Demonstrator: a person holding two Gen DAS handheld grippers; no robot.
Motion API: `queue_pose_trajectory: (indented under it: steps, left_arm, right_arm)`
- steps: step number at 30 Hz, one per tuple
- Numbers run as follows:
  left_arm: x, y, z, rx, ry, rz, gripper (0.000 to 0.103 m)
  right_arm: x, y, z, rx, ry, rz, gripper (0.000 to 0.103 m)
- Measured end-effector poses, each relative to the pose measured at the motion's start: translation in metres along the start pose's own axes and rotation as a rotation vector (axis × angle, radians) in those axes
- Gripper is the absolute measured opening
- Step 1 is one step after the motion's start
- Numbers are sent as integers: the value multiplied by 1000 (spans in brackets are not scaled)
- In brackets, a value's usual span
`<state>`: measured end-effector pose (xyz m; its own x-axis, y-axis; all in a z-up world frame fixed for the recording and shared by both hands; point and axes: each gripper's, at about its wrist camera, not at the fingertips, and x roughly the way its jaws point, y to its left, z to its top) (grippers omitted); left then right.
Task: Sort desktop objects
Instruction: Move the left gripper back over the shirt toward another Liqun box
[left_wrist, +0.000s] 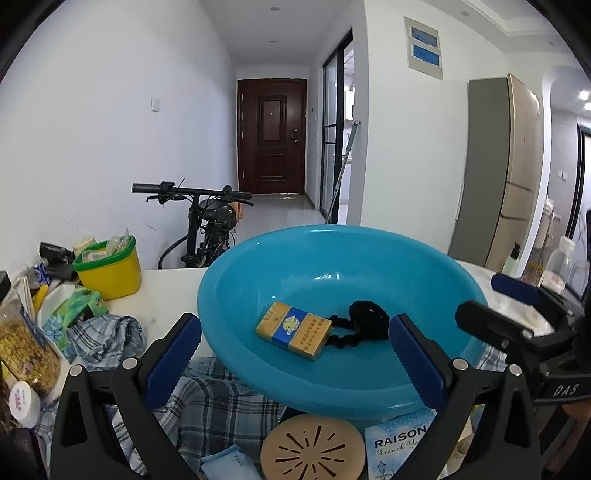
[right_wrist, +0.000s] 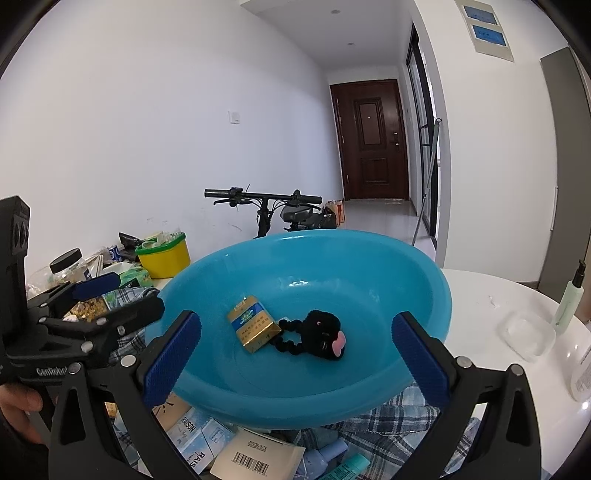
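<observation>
Here, the left gripper (left_wrist: 295, 354) and right gripper (right_wrist: 297, 354) hover with jaws apart, empty, near the blue basin (left_wrist: 236, 295); inside it the cigarette pack (left_wrist: 293, 329) touches the black hair tie (left_wrist: 364, 319).

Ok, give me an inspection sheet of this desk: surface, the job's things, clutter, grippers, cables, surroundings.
Surface: white table, partly under a plaid cloth.
Job's things: blue basin holds a gold-and-blue box and a black plush hair tie.
Clutter: yellow tub, round tan disc, RAISON box, pump bottle, clear lid.
Grippers: left gripper and right gripper both open, holding nothing.
Cables: nothing seen.
Surroundings: bicycle, brown door.
</observation>
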<state>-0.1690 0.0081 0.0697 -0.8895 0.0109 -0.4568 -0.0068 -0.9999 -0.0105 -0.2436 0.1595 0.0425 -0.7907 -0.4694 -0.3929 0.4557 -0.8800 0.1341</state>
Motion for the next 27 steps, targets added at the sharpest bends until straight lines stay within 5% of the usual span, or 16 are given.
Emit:
queue_pose_trajectory:
  steps: [8,19,27]
  left_arm:
    - [-23,-2,-10,0,40,-112,103]
    - [-67,12,-64,156,83,-45,103]
    - [-62,68,-100,127,176,11,103]
  right_arm:
    - [-5,-5,1,15,-12,0,103]
    - [-3,-4,0,8,-3,-3,103]
    - [-5,-1,0,-1,-6,0,103]
